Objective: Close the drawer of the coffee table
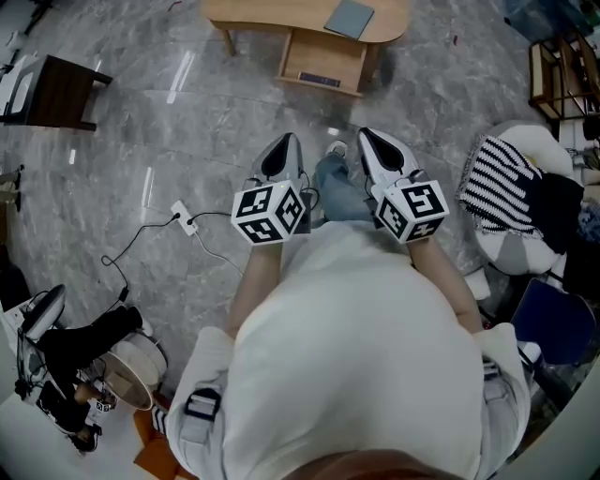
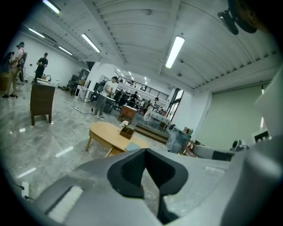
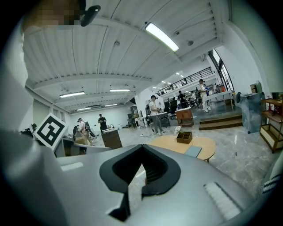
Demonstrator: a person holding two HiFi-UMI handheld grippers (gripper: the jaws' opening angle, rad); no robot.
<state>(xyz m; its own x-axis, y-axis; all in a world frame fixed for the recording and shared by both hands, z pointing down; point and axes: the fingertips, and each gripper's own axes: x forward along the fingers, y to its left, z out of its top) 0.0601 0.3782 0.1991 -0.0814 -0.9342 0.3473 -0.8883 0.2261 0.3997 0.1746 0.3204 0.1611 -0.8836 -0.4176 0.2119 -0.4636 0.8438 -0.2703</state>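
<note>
Both claws are closed tight with nothing in them. The left claw and the right claw are held out side by side in front of us, noses toward the table, which stands well apart across the marble floor. The drawer juts out of the table's near side, open toward us, below the top where a grey pad lies. We judge the step in hand to be the approach, with nothing yet touching the drawer. To do it well, we would come up square to the drawer front and keep one claw shut so its blunt tip works as a pusher. We would set it on the middle of the front panel, not a corner, and press level and straight so the drawer does not skew or jam. A slow push until the front sits flush should be enough, since the table may slide under a shove. The power strip and its cable lie off to our left, away from a straight path. We can read no writing: the cubes on the claws bear only black-and-white square markers, and a dark strip at the drawer's front edge is too small to make out.
</note>
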